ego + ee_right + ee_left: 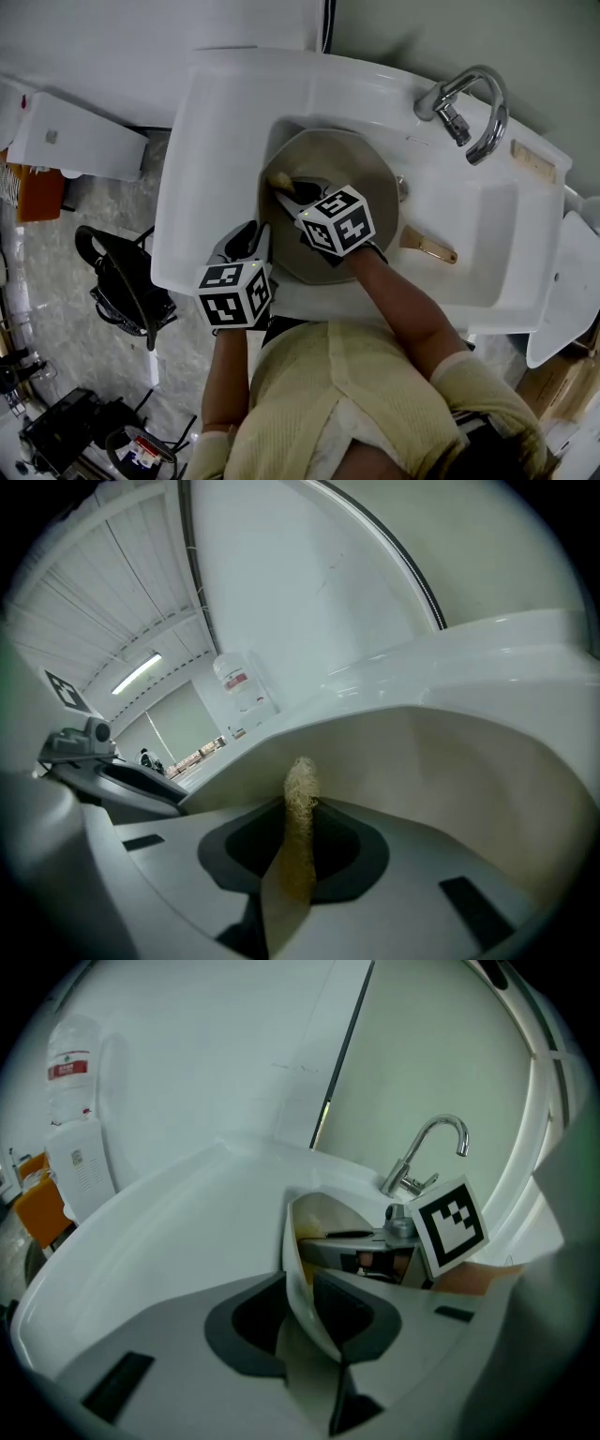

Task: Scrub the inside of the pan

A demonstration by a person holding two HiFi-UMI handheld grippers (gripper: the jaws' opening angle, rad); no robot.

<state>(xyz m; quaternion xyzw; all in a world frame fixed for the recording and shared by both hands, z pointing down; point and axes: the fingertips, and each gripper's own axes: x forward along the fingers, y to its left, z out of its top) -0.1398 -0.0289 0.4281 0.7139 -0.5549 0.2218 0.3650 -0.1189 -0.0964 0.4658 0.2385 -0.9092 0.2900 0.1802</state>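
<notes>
A beige pan lies tilted in the white sink, its wooden handle pointing right. My left gripper is shut on the pan's near-left rim; in the left gripper view the thin rim runs between the jaws. My right gripper reaches into the pan and is shut on a pale loofah scrubber. In the right gripper view the loofah sticks up out of the jaws against the pan's inner wall.
A chrome faucet stands at the sink's back right. The sink wall closes round the pan on all sides. On the floor to the left are a black bag and a white box. A clear bottle stands beyond the sink.
</notes>
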